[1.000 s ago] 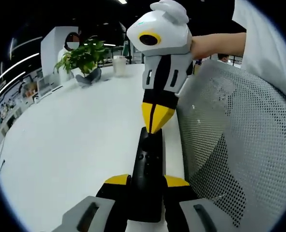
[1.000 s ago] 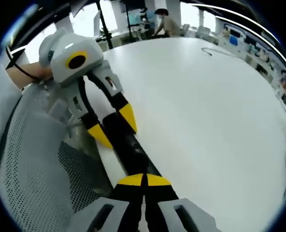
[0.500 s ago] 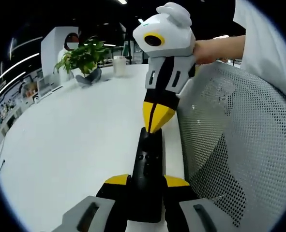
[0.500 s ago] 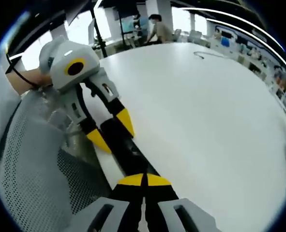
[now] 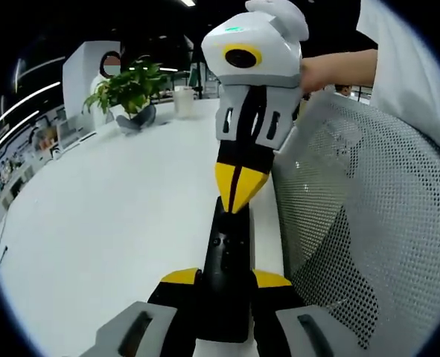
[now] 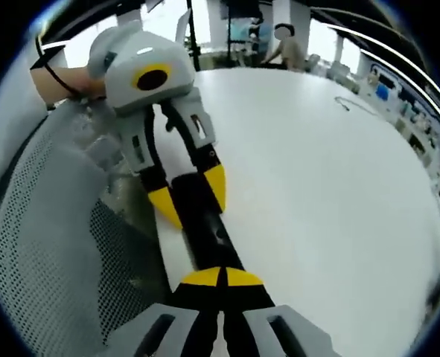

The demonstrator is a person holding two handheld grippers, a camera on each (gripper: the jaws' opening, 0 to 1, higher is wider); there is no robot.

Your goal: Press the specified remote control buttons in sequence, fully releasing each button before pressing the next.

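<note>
A black remote control (image 5: 231,249) lies lengthwise between my left gripper's (image 5: 227,278) yellow-tipped jaws, which are shut on its near end. From above, my right gripper (image 5: 234,195) comes in shut, its joined yellow tips resting on the remote's far part. In the right gripper view, the shut right gripper (image 6: 220,277) sits at the bottom over the remote control (image 6: 208,232). Farther along, the left gripper (image 6: 191,197) clamps the remote from both sides. A hand (image 5: 331,68) holds the right gripper.
The remote sits near the edge of a white table (image 5: 115,201). A grey mesh chair back (image 5: 368,223) stands close on the right. A potted plant (image 5: 130,89) and a cup (image 5: 183,99) are at the far end. A cable (image 6: 354,104) lies on the table.
The right gripper has tilted, and its shut tips have come slightly nearer along the remote. The left gripper keeps the same hold on the remote.
</note>
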